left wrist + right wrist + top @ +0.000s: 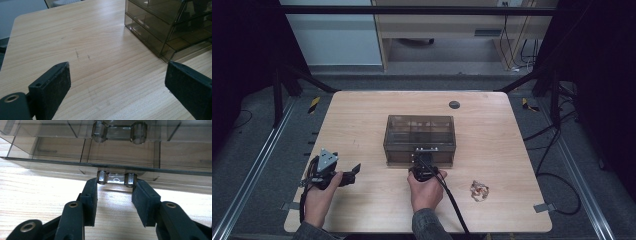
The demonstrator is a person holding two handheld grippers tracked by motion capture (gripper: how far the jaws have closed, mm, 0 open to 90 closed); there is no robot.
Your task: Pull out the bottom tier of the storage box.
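Note:
A smoky clear plastic drawer box (419, 135) stands at the middle of the wooden table (362, 115). My right gripper (424, 161) is at its front, low down. In the right gripper view the two black jaws close on the lower drawer's clear handle (116, 178), one pad against each of its two posts; the gripper (116, 182) is shut on it. A second handle (116, 130) sits on the drawer above. My left gripper (356, 169) hovers at the table's front left, open, with bare wood between its jaws (117, 75). The box's side (162, 27) lies off to its right.
A small crumpled pinkish-white thing (479, 190) lies on the table to the right of the right hand. A dark round grommet (454, 104) sits near the far edge. Metal rails and cables run along both sides of the table.

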